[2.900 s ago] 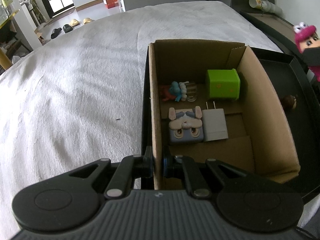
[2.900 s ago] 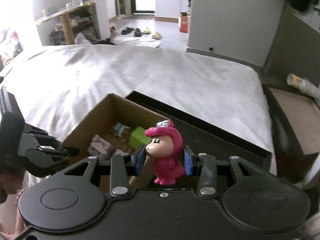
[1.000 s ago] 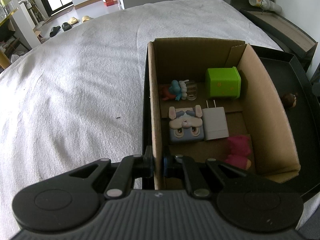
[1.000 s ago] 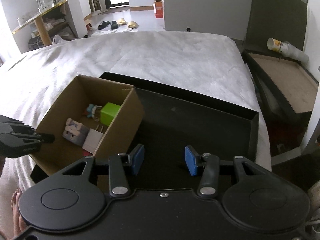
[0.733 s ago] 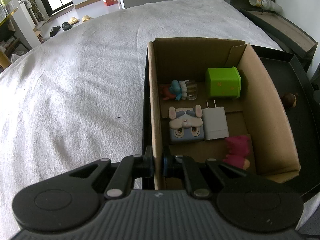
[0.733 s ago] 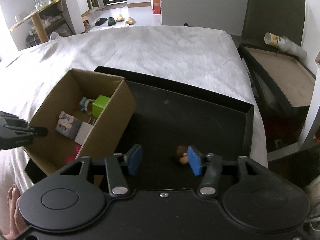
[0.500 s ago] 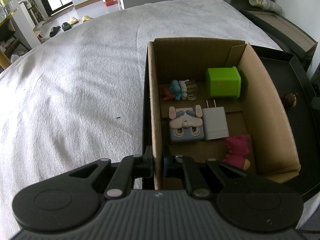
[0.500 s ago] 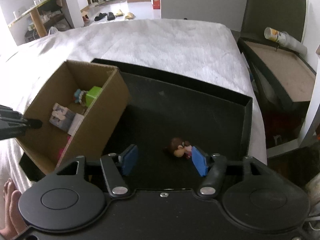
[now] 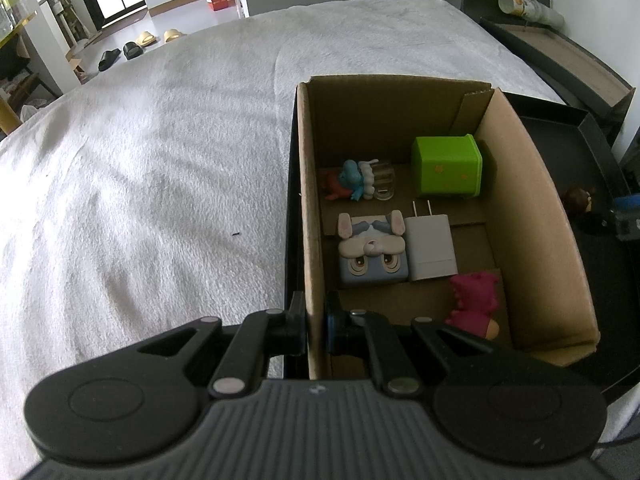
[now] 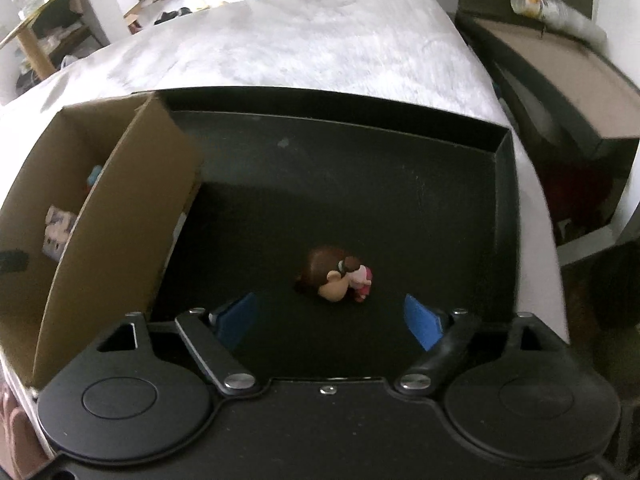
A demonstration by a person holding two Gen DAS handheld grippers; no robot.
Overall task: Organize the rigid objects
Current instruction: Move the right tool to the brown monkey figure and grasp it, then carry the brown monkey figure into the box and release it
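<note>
- Hovering over the black tray (image 10: 504, 184), the right gripper (image 10: 332, 320) has just been spreading its jaws and now stands wide, with nothing pressed between the blue pads (image 10: 416, 318).
- The small brown-haired figurine (image 10: 334, 276) lies on its side on the tray floor, just ahead of the pads and roughly centred between them, not yet touched. From the left wrist view it shows at the far right, beyond the box wall (image 9: 578, 199).
- The left gripper (image 9: 316, 320) is pinched tight on the near wall of the cardboard box (image 9: 532, 200), one finger outside and one inside, steadying it.
- Inside the box sit a green cube (image 9: 446, 166), a white charger (image 9: 430, 246), a rabbit-faced block (image 9: 372, 248), a pink figure (image 9: 476, 298) and a small blue toy (image 9: 354, 180).
- The figurine looks like hard moulded plastic: light, stiff, and probably smooth enough to squirt out of a careless squeeze.
- Its big rounded head is the widest part and likely the surest place to grip; the small pink body offers little surface.
- Lying loose on a slick tray, it may skid or roll if one pad reaches it first, so both should close evenly across the head.
</note>
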